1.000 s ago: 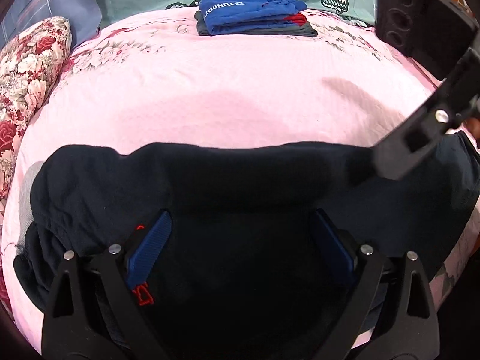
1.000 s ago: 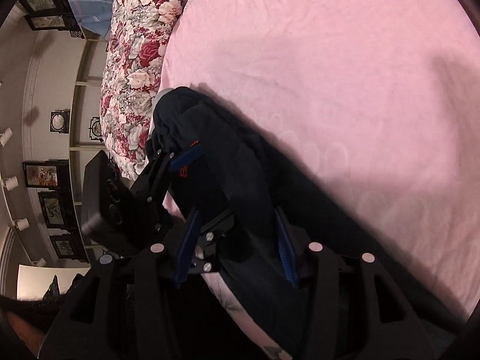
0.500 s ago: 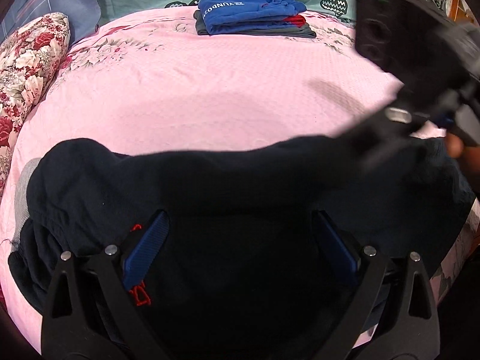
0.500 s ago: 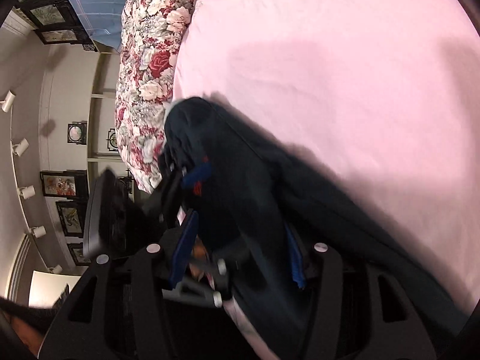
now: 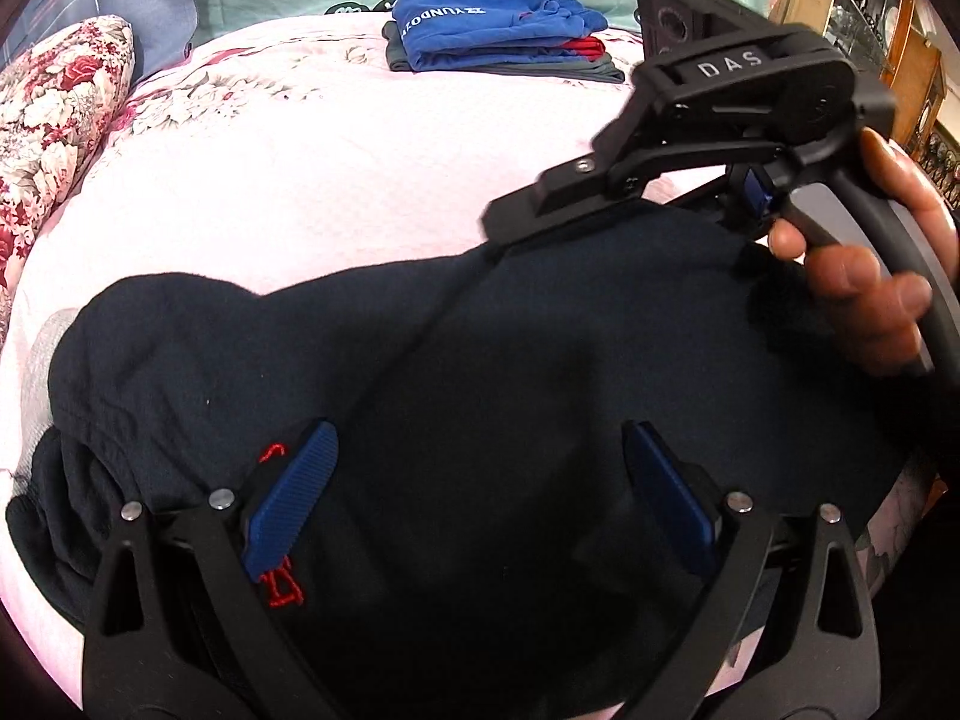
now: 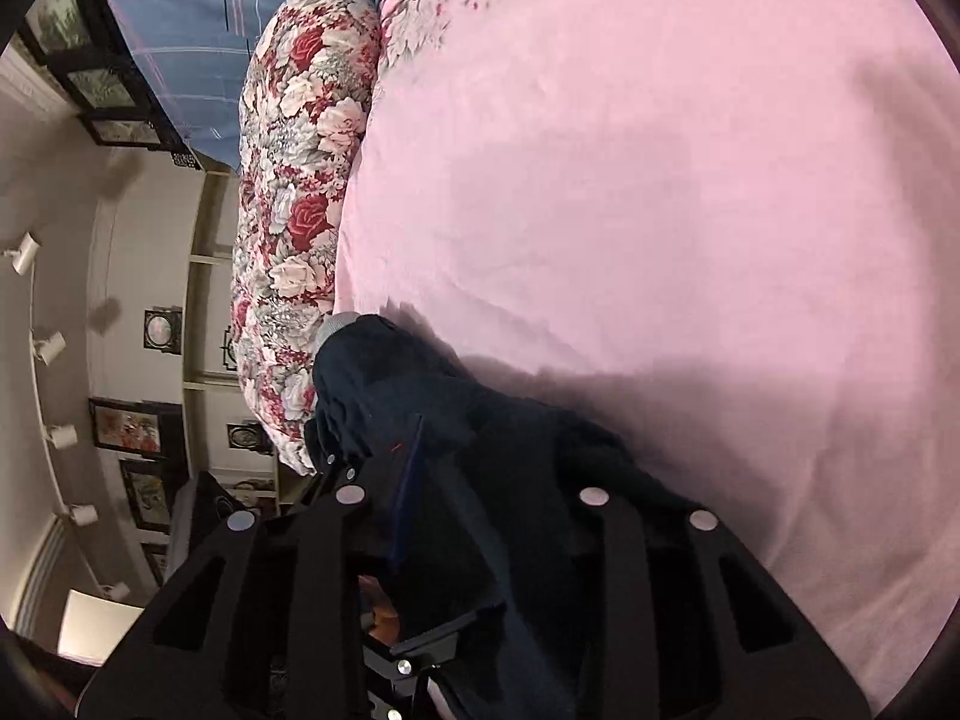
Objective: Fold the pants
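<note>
Bright indoor light is overexposing the pink bed (image 5: 312,180). The dark pants (image 5: 510,396) are losing detail. Fisheye distortion is bending edges; a soft shadow is falling across the sheet (image 6: 690,396).

One pair of dark pants (image 5: 480,396), one floral pillow (image 5: 54,120), one stack of folded clothes (image 5: 498,24), two hand-held grippers.

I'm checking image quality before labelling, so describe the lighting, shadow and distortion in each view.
Left wrist view: strong fisheye bend, the pink sheet washes out pale, the dark pants lose nearly all detail. Right wrist view: tilted sideways, sharp, with a soft shadow on the sheet beside the pants.
</note>
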{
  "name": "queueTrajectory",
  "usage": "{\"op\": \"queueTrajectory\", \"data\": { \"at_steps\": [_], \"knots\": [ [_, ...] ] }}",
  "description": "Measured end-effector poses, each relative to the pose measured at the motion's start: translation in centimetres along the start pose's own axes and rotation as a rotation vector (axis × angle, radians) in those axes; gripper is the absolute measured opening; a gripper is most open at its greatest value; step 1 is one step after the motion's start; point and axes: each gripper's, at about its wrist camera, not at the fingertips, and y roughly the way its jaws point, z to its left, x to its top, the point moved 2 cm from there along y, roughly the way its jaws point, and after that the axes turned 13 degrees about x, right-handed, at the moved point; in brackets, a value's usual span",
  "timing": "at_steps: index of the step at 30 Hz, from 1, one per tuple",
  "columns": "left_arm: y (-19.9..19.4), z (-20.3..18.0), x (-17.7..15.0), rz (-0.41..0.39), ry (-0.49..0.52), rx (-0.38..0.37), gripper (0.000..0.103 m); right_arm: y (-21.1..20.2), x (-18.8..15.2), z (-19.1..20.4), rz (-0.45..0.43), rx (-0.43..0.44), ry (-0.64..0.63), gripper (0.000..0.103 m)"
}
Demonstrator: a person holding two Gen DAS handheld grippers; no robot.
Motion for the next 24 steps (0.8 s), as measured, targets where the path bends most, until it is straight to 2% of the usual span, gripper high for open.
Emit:
{"op": "queueTrajectory", "data": {
  "at_steps": [7, 9, 11, 13, 15, 17, 19, 21, 22, 24],
  "knots": [
    [0.1, 0.0, 0.1, -0.004, -0.008, 0.002, 0.098, -1.9, 0.0, 0.3, -0.013, -0.04, -0.021, 0.021],
    [-0.2, 0.4, 0.0, -0.009, -0.027, -0.004, 0.098, -4.9, 0.3, 0.5, -0.121, -0.135, -0.047, 0.022],
    [-1.0, 1.2, 0.1, -0.023, -0.059, -0.014, 0.098, -7.9, 0.5, 0.6, -0.196, -0.142, -0.038, 0.023],
    [-2.1, 1.9, 0.3, -0.048, -0.079, -0.014, 0.098, -9.0, 0.1, 2.3, -0.229, -0.177, -0.094, 0.023],
    [-4.0, 3.1, 0.8, -0.099, -0.095, -0.003, 0.098, -8.3, -0.5, 5.0, -0.23, -0.172, -0.182, 0.023],
    [-4.8, 4.3, 1.1, -0.125, -0.106, 0.042, 0.099, -6.0, -0.9, 7.1, -0.201, -0.187, -0.258, 0.023],
    [-3.9, 6.4, 1.2, -0.09, -0.136, 0.116, 0.099, -3.3, -1.0, 7.7, -0.16, -0.199, -0.278, 0.023],
    [-1.6, 9.0, 0.9, -0.025, -0.18, 0.144, 0.098, -0.7, -0.8, 6.0, -0.122, -0.274, -0.235, 0.021],
    [-0.5, 9.8, 0.6, 0.014, -0.196, 0.1, 0.096, -0.1, -0.6, 4.7, -0.115, -0.314, -0.203, 0.019],
    [0.1, 10.6, 0.6, 0.003, -0.197, 0.088, 0.094, 0.4, -0.5, 2.1, -0.123, -0.344, -0.148, 0.0]
  ]
}}
